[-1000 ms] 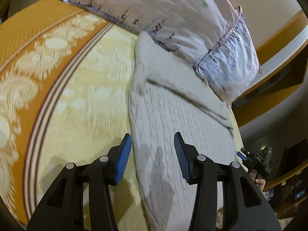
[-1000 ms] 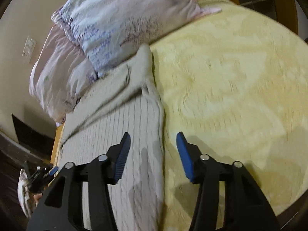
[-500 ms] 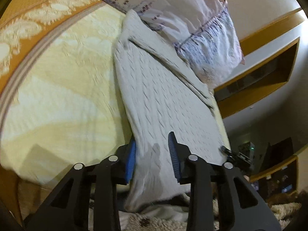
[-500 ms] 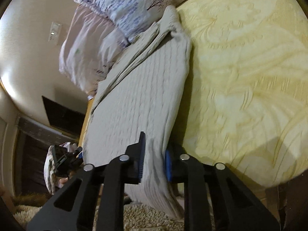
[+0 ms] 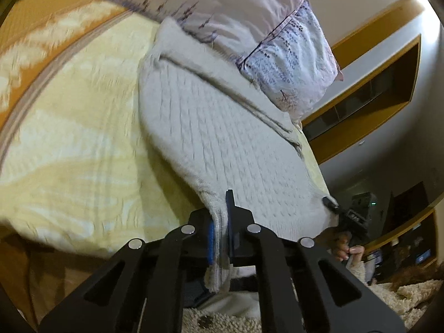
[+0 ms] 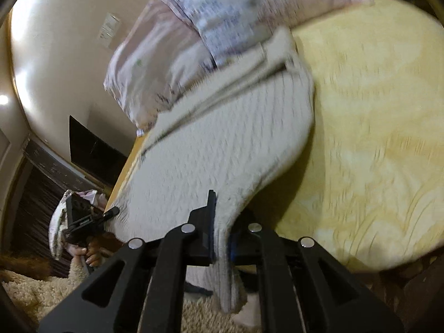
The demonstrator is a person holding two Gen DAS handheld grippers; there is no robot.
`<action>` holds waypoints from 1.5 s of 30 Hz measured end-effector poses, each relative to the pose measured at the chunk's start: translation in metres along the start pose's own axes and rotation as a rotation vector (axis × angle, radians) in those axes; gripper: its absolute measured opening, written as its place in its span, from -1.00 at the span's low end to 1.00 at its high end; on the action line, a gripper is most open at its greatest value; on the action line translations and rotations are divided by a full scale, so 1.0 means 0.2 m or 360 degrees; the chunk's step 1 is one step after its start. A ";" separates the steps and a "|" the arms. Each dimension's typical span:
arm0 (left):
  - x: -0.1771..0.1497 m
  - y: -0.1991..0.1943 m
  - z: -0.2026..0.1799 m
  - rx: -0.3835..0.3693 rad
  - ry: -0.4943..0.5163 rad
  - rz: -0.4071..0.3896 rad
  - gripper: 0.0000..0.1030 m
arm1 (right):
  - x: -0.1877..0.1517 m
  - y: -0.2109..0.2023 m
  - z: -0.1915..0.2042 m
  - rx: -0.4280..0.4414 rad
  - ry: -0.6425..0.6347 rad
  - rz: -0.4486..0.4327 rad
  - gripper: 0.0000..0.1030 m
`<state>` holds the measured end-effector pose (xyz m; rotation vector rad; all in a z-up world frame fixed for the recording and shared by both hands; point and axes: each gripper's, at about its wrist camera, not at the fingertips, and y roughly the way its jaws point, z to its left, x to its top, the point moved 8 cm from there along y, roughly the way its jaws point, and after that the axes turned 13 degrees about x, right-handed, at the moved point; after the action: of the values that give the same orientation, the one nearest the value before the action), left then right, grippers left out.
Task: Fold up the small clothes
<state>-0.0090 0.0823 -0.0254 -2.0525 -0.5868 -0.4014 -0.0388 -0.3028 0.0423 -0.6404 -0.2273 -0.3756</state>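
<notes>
A pale grey cable-knit sweater (image 5: 222,127) lies on the yellow bedspread (image 5: 69,144), its far end against the pillows. My left gripper (image 5: 220,222) is shut on the sweater's near left hem corner, lifted off the bed. The sweater also shows in the right wrist view (image 6: 222,149). My right gripper (image 6: 220,222) is shut on the near right hem corner. Each gripper shows in the other's view, the right one (image 5: 333,206) and the left one (image 6: 111,212), pinching the opposite corner.
Two floral pillows (image 5: 263,36) lie at the head of the bed, also in the right wrist view (image 6: 222,16). An orange patterned band (image 5: 33,33) runs along the bedspread. A shaggy cream rug (image 6: 33,294) covers the floor below. A wooden shelf (image 5: 374,83) is on the wall.
Both grippers went from open over the sweater to shut on its near hem corners. The hem is now lifted off the bed edge.
</notes>
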 end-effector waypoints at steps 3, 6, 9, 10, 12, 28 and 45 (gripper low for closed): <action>0.09 -0.03 -0.01 0.0063 0.0043 -0.0082 -0.89 | 0.08 -0.02 0.05 -0.0052 -0.0121 -0.0090 -0.87; 0.20 -0.06 -0.02 0.0093 0.0071 -0.0171 -0.89 | 0.15 -0.03 0.08 -0.0123 -0.0233 -0.0159 -0.87; 0.32 -0.10 -0.05 0.0120 0.0108 -0.0270 -0.89 | 0.22 -0.04 0.10 -0.0175 -0.0317 -0.0231 -0.87; 0.35 -0.10 -0.06 0.0125 0.0117 -0.0290 -0.89 | 0.24 -0.04 0.10 -0.0185 -0.0336 -0.0253 -0.87; 0.41 -0.10 -0.08 0.0134 0.0134 -0.0324 -0.89 | 0.28 -0.04 0.11 -0.0202 -0.0371 -0.0288 -0.87; 0.54 -0.06 -0.11 0.0139 0.0145 -0.0388 -0.89 | 0.37 -0.02 0.12 -0.0218 -0.0445 -0.0348 -0.87; 0.93 -0.05 -0.23 0.0228 0.0234 -0.0585 -0.89 | 0.76 0.08 0.29 -0.0283 -0.0664 -0.0461 -0.87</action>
<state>0.1374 0.0933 0.0984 -1.7604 -0.8792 -0.6979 0.1001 -0.2964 0.1279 -0.8616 -0.6956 -0.5422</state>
